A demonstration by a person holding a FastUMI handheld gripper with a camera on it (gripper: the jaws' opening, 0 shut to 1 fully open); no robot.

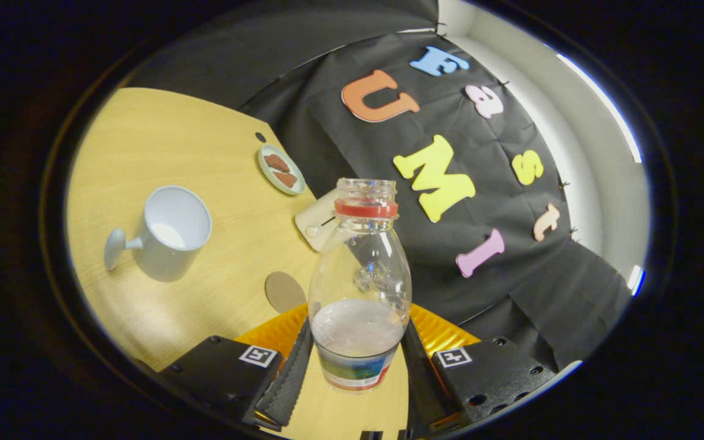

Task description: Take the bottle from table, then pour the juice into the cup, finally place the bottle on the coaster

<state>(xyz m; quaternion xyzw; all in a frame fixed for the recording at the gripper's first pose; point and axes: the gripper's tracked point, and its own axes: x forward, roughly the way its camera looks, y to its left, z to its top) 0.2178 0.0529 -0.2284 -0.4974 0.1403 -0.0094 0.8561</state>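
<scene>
Clear plastic bottle (359,287), uncapped with a red neck ring, is clamped between both ribbed pads of the black tongs (357,366) at lower centre, held clear of the pale wooden counter (162,134); a little whitish liquid is seen in its base. Pale grey-blue handled cup (165,235) is seen at centre left. Round brown coaster (285,291) lies just beside the bottle's left. Small plate of brown biscuits (280,169) sits near the counter's far edge.
</scene>
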